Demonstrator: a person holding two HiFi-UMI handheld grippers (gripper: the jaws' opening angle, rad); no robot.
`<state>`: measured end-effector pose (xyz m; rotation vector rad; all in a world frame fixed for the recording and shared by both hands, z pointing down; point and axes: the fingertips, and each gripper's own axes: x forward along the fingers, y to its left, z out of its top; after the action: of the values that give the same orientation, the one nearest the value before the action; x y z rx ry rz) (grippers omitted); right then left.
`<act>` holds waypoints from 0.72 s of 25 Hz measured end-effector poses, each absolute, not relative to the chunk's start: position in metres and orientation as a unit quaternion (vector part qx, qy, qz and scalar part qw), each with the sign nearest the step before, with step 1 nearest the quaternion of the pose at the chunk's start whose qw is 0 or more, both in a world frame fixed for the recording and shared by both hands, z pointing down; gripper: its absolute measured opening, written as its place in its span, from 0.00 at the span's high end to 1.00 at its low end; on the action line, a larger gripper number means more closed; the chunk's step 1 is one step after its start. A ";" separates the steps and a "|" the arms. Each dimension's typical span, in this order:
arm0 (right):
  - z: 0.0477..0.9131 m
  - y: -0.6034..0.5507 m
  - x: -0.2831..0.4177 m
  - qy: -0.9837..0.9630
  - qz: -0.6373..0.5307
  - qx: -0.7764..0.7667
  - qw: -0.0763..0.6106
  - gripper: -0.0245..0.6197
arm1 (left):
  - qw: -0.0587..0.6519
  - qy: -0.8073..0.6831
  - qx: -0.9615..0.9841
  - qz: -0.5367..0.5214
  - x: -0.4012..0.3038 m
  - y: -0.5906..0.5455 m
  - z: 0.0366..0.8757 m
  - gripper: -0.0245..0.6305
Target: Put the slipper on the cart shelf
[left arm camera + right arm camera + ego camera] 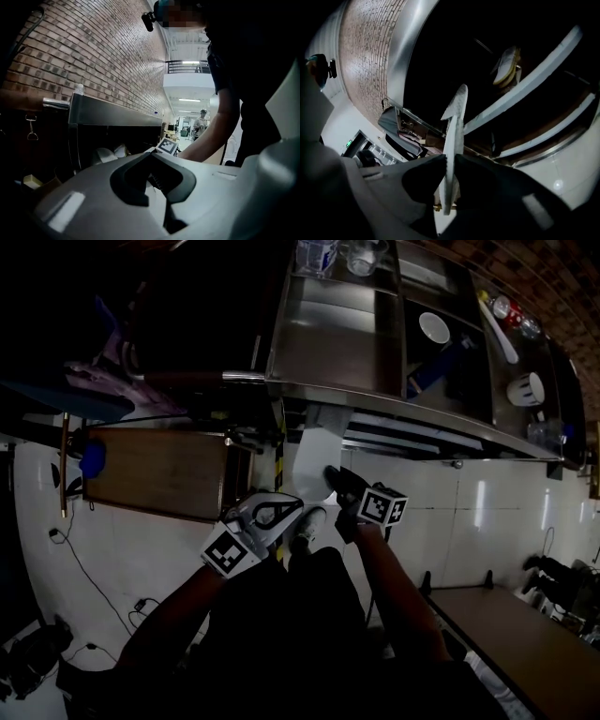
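Slipper (pixel 455 126), white and flat, stands edge-on between the jaws of the right gripper (pixel 449 161), which are clamped on its lower part, a narrow gap apart. In the head view the slipper (pixel 312 463) hangs over the pale floor (pixel 487 512), just in front of the lower edge of the steel cart (pixel 394 407) and not on any shelf. The left gripper (pixel 292 505) is close beside it on the left. Its jaws meet at the tips with nothing between them, as the left gripper view shows (pixel 151 152). A white bowl (pixel 434 327) sits on the cart's upper shelf. A wooden table (pixel 155 470) stands to the cart's left, and a brick wall (pixel 103 56) rises behind it.
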<state>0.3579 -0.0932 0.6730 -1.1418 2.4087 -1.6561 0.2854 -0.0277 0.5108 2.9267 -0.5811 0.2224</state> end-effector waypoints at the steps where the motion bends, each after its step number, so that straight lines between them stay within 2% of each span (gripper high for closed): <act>1: 0.674 -0.102 0.360 0.768 -0.525 -0.367 0.002 0.86 | 0.068 -0.193 0.976 0.073 0.285 -0.031 0.513 0.96; 12: 0.690 -0.168 0.367 0.766 -0.513 -0.387 0.007 0.86 | 0.053 -0.208 0.975 0.050 0.296 -0.066 0.516 0.96; 18: 0.690 -0.200 0.374 0.768 -0.486 -0.416 0.015 0.86 | 0.068 -0.210 0.975 0.042 0.300 -0.073 0.521 0.96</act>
<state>0.3740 -0.1997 0.6897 -1.2958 2.3909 -1.5114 0.3001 -0.0731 0.5214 2.9364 -0.6319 0.1261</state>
